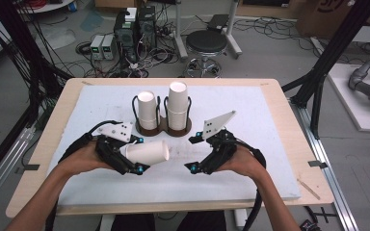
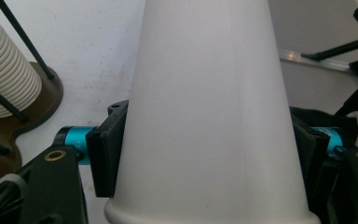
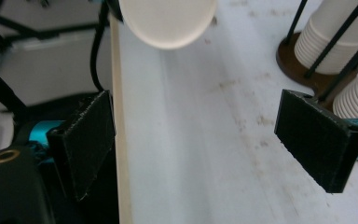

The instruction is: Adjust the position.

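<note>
A white paper cup (image 1: 154, 151) lies on its side above the white board, its base pointing right. My left gripper (image 1: 138, 155) is shut on it near the rim, and both pads (image 2: 107, 158) press the cup's wall (image 2: 209, 116). My right gripper (image 1: 191, 153) stands open a short way to the right of the cup, with nothing between its jaws (image 3: 205, 144). The cup's round base (image 3: 168, 21) faces it. Behind them a brown wire holder (image 1: 164, 129) carries two cup stacks, a shorter one (image 1: 147, 108) and a taller one (image 1: 177, 103).
The white board (image 1: 250, 144) covers most of the wooden table (image 1: 279, 96). On the floor beyond stand a black stool (image 1: 206, 43), computer boxes (image 1: 135, 29) and cables. Black frame posts (image 1: 327, 57) rise at both sides of the table.
</note>
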A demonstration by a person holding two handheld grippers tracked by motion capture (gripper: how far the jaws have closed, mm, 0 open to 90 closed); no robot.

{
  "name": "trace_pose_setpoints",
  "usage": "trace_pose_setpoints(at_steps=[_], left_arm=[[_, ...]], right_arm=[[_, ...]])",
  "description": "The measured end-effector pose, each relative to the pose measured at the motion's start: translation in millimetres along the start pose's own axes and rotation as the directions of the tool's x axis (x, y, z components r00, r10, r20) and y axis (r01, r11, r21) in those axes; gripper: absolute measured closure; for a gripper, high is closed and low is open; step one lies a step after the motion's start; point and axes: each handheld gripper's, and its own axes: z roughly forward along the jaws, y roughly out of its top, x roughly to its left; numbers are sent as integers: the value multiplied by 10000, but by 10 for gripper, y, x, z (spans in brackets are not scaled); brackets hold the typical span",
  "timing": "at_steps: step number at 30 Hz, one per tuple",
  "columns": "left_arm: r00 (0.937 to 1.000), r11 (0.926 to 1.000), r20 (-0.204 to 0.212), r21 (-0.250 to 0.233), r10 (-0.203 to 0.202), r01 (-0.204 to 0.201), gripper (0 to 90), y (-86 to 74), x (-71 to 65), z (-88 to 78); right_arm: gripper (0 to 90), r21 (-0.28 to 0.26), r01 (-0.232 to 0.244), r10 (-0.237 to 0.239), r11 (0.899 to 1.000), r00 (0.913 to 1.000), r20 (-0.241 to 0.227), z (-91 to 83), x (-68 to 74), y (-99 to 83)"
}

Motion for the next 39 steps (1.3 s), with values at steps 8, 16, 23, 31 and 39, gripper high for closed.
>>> trace_pose_setpoints(at_steps=[8,16,23,31,39], left_arm=[[9990,9787,-241,2030,376,-319,290,125,1,26],[9979,9456,-248,3217,595,-484,290,237,-3,80],[9966,9311,-218,3587,796,-665,291,306,-5,145],[9962,9271,-150,3673,860,-746,291,415,7,288],[9951,9199,-31,3815,991,-904,291,459,3,394]], right_arm=[[129,1917,414,-443,9806,9990,109,28,12,110],[129,3748,805,-963,9236,9951,235,122,41,209],[129,4338,1020,-1251,8952,9918,249,199,62,290],[129,4310,1288,-1458,8931,9893,63,321,86,402],[129,4196,1597,-1658,8936,9859,-220,422,123,493]])
